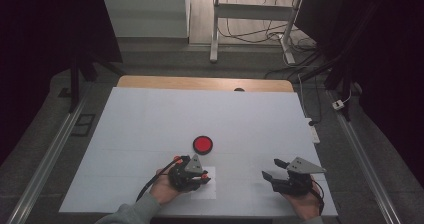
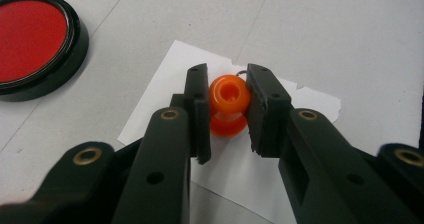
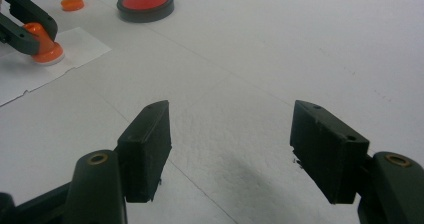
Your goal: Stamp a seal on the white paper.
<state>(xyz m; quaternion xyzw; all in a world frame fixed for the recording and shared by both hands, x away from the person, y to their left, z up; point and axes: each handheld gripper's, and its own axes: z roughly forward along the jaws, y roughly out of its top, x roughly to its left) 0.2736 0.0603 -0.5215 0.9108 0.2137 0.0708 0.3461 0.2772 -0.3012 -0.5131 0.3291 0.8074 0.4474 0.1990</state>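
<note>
Just one orange stamp [image 2: 228, 104], one red pad [image 2: 31, 39].

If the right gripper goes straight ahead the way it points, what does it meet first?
Probably nothing: the open right gripper faces bare white table cover. The red ink pad and the orange stamp sit well left of that line.

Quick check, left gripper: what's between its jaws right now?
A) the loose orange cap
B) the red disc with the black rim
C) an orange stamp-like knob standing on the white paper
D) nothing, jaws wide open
C: in the left gripper view, the left gripper has both jaws pressed on the orange knob, which stands on the white paper; the red disc lies apart.
</note>
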